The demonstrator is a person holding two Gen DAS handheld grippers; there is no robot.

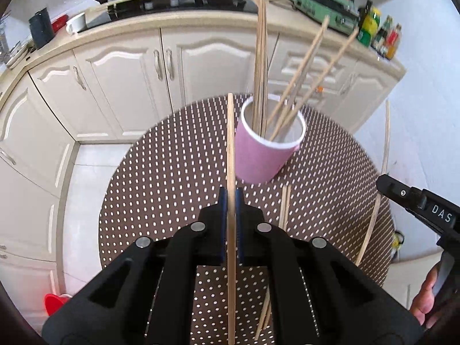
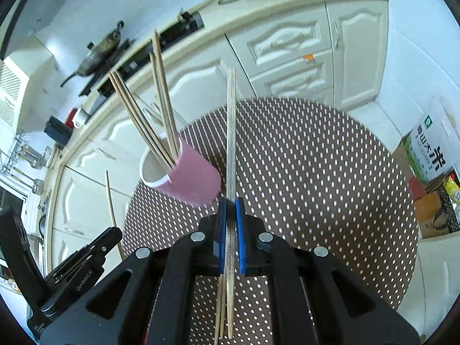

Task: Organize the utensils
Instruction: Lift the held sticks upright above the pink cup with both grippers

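Note:
A pink paper cup [image 1: 266, 149] stands on the round dotted table [image 1: 161, 178] and holds several wooden chopsticks [image 1: 302, 77]. My left gripper [image 1: 231, 192] is shut on one upright chopstick [image 1: 231, 143], just left of and nearer than the cup. My right gripper [image 2: 231, 204] is shut on another upright chopstick [image 2: 231, 126], just right of the cup [image 2: 189, 178]. The right gripper shows at the right edge of the left wrist view [image 1: 417, 204]. Loose chopsticks [image 1: 285, 204] lie on the table near the cup.
Cream kitchen cabinets [image 1: 120, 77] and a countertop with a stove [image 1: 178, 3] run behind the table. Bottles [image 1: 379, 31] stand at the counter's right end. Boxes and a rice bag [image 2: 431, 155] sit on the floor to the right. A red object [image 1: 54, 302] lies on the floor.

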